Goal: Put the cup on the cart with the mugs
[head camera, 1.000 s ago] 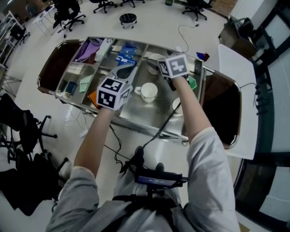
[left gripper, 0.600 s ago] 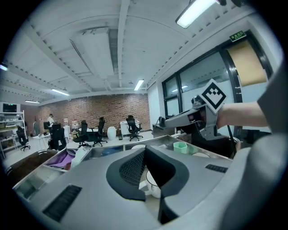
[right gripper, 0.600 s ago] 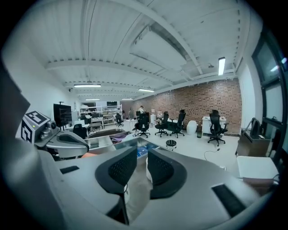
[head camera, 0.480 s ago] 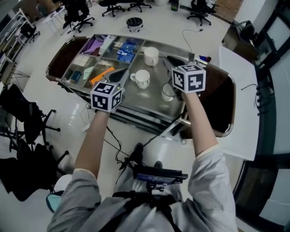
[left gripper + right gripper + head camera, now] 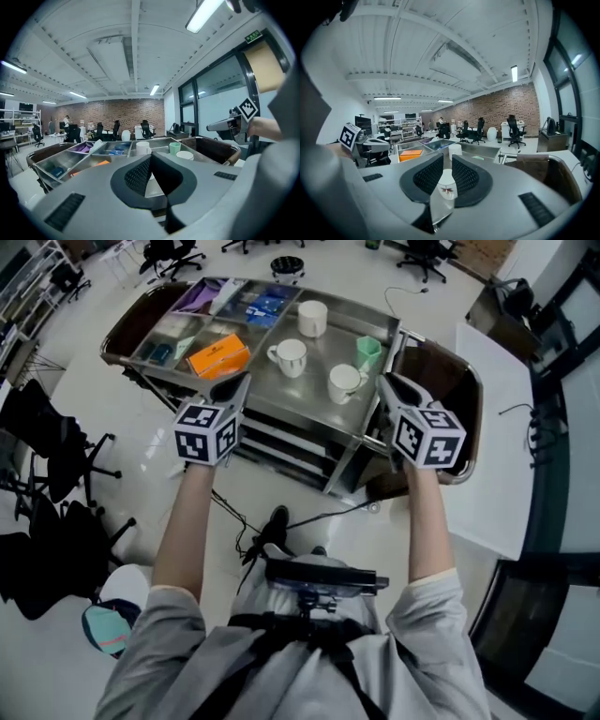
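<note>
The steel cart (image 5: 314, 399) stands ahead of me. On its flat top are a pale green cup (image 5: 367, 352), a tall white cup (image 5: 312, 318) and two white mugs (image 5: 287, 355) (image 5: 343, 382). Both grippers hang off the cart's near edge, holding nothing. My left gripper (image 5: 232, 390) is shut, and past its jaws (image 5: 149, 165) I see the green cup (image 5: 175, 148) and a mug (image 5: 184, 155). My right gripper (image 5: 386, 382) closed within the last second. Only a slim gap remains at its tips (image 5: 448, 159), with a mug showing far off through it.
The cart's left half has trays holding an orange box (image 5: 217, 357), blue packets and purple cloth. Brown curved panels (image 5: 452, 381) cap the cart's ends. A white table (image 5: 497, 427) stands to the right. Office chairs (image 5: 56, 484) stand on the left, and a cable runs across the floor.
Both grippers have drawn back from over the cart top toward me and now sit off its near edge. The cups stay on the cart.
</note>
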Demonstrator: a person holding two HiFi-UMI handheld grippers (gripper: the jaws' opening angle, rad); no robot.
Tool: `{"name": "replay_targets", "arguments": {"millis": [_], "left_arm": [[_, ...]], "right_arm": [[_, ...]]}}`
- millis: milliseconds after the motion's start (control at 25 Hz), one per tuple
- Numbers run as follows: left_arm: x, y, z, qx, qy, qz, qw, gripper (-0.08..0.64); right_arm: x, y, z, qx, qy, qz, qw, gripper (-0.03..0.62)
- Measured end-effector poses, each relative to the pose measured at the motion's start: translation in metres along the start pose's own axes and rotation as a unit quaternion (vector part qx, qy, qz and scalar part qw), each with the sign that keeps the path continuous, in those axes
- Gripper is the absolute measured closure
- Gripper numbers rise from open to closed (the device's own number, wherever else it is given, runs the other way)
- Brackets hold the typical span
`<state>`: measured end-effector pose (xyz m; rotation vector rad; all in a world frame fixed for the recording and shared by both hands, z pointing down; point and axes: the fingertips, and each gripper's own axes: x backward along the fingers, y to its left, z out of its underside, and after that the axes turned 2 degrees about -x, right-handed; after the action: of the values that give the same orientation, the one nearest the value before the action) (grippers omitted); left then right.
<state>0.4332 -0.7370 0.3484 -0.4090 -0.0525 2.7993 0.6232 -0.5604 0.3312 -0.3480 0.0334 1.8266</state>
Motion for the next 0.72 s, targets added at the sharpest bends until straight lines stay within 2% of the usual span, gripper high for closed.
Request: {"name": "replay_targets", "arguments": {"millis": [240,720], "left_arm": [[0.038,-0.018,0.02,0.013,-0.002,-0.018,0.9998,0.558],[0.089,-0.04,0.057,0.026,0.008,-0.048,0.9985,0.558]], "right_arm": [[0.053,0.002,0.026,-0.019,-0.017,0.007,1.0,0.583],[0.086,0.014,0.069,-0.014,0.007,-0.015,1.0,0.584]]}}
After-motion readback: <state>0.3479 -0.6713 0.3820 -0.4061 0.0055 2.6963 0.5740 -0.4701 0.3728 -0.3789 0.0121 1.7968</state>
